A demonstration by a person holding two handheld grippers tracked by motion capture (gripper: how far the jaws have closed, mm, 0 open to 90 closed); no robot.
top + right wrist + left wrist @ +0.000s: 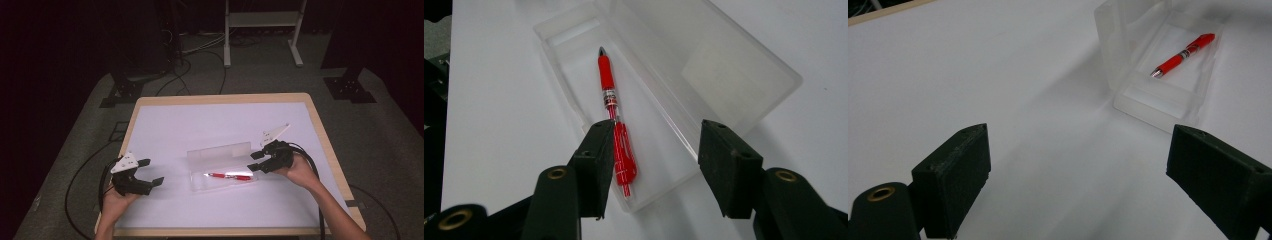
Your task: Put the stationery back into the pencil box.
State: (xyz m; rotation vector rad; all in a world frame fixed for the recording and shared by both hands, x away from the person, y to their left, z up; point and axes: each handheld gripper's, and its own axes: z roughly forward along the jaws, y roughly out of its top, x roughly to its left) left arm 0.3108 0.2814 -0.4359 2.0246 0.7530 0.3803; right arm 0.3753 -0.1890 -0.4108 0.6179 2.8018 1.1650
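Left gripper sits at the near-left of the table, jaws spread wide, nothing between them. It points right toward the case but is well apart from it, so it looks parked, or on standby to steady the case.

Case is mid-table, clear plastic, lid standing up along the far side. That leaves the tray reachable from above and from the near side.

Red pen lies flat in the tray, lengthwise, tip pointing left.

Right gripper is at the right end of the case, over the pen's clip end. Jaws roughly half open, holding nothing; pads are off the pen, which rests on the tray floor. My read: pen is placed and the grip is let go. Lid not yet shut, likely the next step.
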